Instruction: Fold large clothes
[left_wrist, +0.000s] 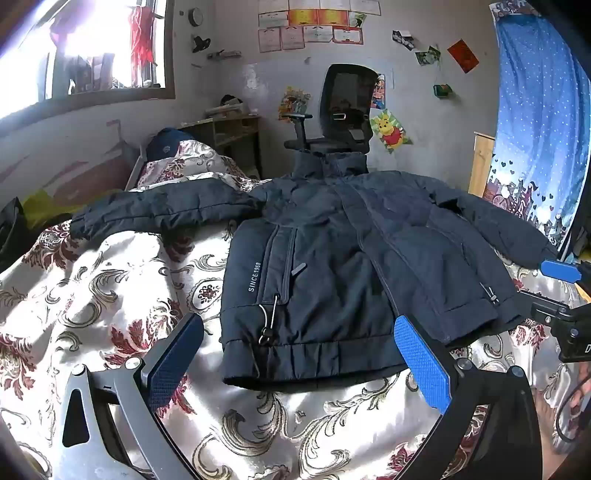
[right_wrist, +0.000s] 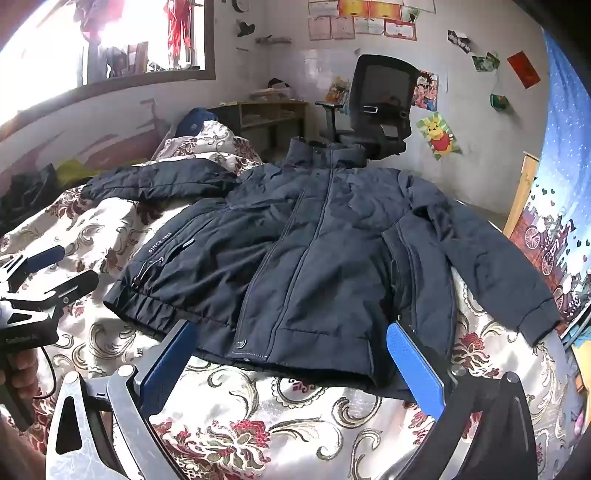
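Left gripper (left_wrist: 299, 363) spread wide, holding nothing: flat rectangular fingers (left_wrist: 421, 363) faced with blue, finely knurled pads on grey metal linkages, hovering over the near hem. Right gripper (right_wrist: 291, 363) likewise spread wide and empty, its blue textured fingers (right_wrist: 413, 369) framing the hem on either side of the front placket; not touching the cloth as far as can be told.

Between and beyond the fingers, a dark navy padded jacket (left_wrist: 332, 266), lying front-up on the bed, collar toward the far wall, hem nearest. Matte woven shell, softly quilted and creased; ribbed, gathered band along the hem; zipped centre front with a snap button (right_wrist: 241, 343) at the bottom edge. White "SINCE 1968" lettering (left_wrist: 254, 277) beside a chest zip, with an elastic drawcord and toggle (left_wrist: 269, 317) below. One sleeve (left_wrist: 162, 210) stretched straight out to the left, the other sleeve (right_wrist: 495, 266) angled down to the right, cuff near the bed edge.

Underneath, a glossy cream bedspread (left_wrist: 122, 288) with maroon and grey scrollwork, rumpled into folds.

Further off: black mesh office chair (left_wrist: 343, 110) right behind the collar, wooden shelf unit (left_wrist: 232, 133), bright window (left_wrist: 85, 48), cartoon bear poster (left_wrist: 393, 131), blue dotted curtain (left_wrist: 543, 122) at the right.
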